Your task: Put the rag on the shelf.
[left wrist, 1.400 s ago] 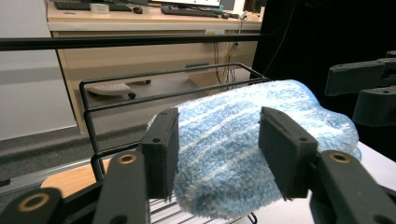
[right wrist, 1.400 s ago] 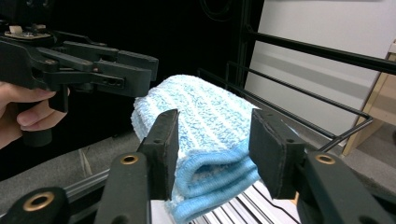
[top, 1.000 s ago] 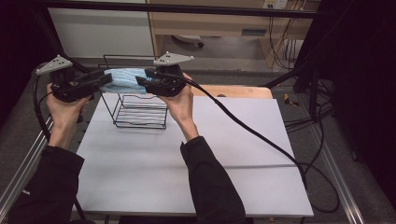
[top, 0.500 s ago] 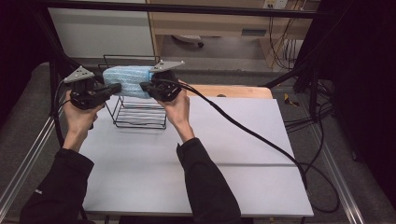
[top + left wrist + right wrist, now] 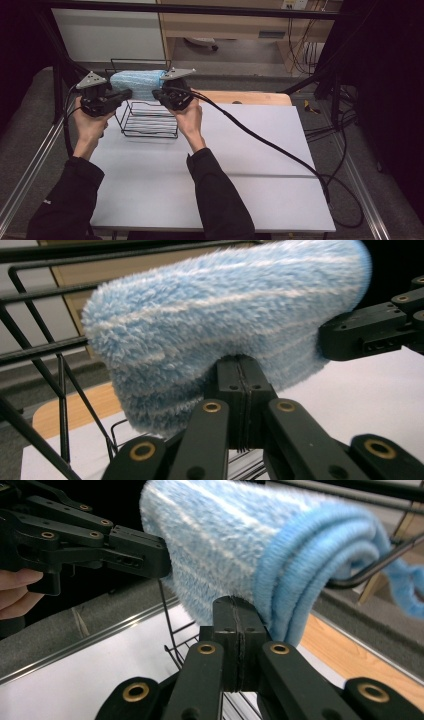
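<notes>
Okay, my left gripper [image 5: 124, 95] and right gripper [image 5: 159, 94] both pinch the fluffy blue cloth [image 5: 137, 84], jaws clamped tight on its lower edge at either end. The cloth hangs over the wire basket [image 5: 149, 120], which sits near the far left corner of the worktop [image 5: 250, 165].

- In the high view the blue fluffy towel [image 5: 137, 83] hides the wire basket's [image 5: 148, 120] upper back rim.
- In the left gripper view the frame's top edge crops the towel.
- Each gripper's closed jaws cover the towel edge they pinch.
</notes>
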A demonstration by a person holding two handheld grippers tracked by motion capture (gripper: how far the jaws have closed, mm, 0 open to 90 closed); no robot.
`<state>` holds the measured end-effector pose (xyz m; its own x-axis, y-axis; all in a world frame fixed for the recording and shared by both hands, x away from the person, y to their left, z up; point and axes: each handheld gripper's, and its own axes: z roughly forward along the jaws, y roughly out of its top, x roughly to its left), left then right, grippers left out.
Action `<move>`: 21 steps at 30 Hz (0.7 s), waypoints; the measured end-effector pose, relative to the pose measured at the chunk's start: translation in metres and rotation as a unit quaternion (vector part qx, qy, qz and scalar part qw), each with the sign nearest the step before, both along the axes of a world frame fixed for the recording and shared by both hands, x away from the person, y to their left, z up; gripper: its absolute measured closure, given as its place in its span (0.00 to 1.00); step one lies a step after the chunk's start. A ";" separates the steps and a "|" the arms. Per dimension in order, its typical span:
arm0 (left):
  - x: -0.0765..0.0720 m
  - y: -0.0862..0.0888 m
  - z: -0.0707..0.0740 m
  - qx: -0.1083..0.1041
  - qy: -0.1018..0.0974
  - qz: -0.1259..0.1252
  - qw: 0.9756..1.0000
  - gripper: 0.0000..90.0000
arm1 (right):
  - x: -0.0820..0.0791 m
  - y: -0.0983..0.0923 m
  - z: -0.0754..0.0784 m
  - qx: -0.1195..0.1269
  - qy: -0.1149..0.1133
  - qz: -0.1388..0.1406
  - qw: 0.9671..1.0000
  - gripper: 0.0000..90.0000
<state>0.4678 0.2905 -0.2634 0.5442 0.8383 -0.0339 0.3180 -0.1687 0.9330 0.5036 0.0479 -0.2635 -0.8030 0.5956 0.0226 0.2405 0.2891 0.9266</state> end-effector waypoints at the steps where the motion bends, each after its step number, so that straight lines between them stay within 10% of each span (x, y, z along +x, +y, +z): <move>1: -0.002 0.001 0.002 -0.004 -0.002 -0.003 1.000 0.97 | -0.002 -0.001 0.002 0.003 -0.004 0.004 1.000 0.98; 21: -0.019 0.008 0.034 -0.026 -0.027 -0.014 0.999 0.66 | -0.020 -0.018 0.032 0.034 -0.045 0.030 0.998 0.59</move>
<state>0.4493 0.2989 -0.2292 0.5690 0.8209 -0.0477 0.2632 -0.1269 0.9564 0.4838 0.0301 -0.2320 -0.8373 0.5466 -0.0118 0.1406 0.2362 0.9615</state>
